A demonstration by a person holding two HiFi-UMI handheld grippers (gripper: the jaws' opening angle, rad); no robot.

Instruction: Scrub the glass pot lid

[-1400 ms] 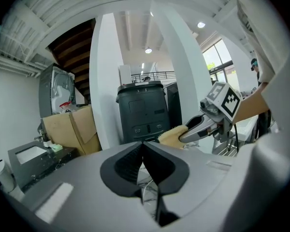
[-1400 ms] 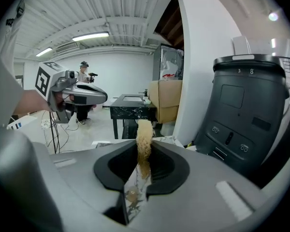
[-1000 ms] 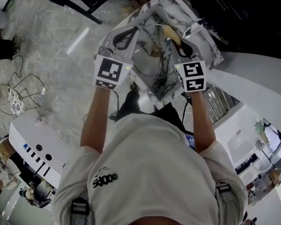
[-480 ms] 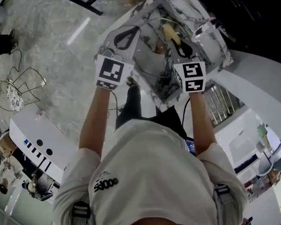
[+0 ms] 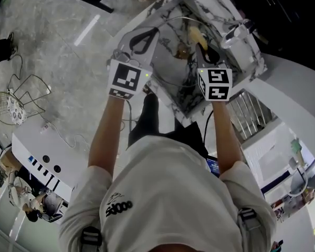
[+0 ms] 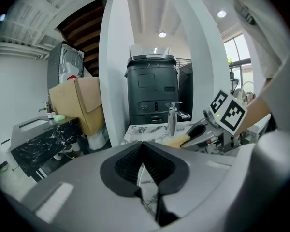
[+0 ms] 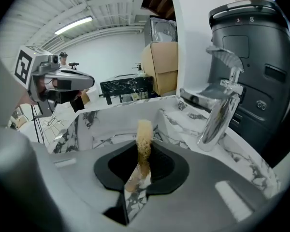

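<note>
The glass pot lid (image 5: 170, 62) stands in the marble sink (image 5: 185, 108), showing as a thin clear disc with a pale rim. My left gripper (image 5: 148, 40) is shut on its left rim, and a thin pale edge shows between the pads (image 6: 144, 166). The right gripper (image 5: 203, 50) is shut on a yellow sponge (image 5: 195, 36), which sticks up from the jaws (image 7: 144, 138) at the lid's right side. In the left gripper view the right gripper (image 6: 203, 132) and the sponge (image 6: 176, 140) appear across the sink.
A chrome faucet (image 5: 236, 33) rises at the sink's far right corner (image 7: 221, 111). A dark grey appliance (image 6: 152, 91) stands behind the sink. Marble sink walls (image 7: 113, 124) enclose both grippers. A wire rack (image 5: 18, 106) is on the floor at the left.
Both grippers stay over the sink with their holds unchanged. The sponge has shifted slightly farther along the lid, and the head view has tilted a little.
</note>
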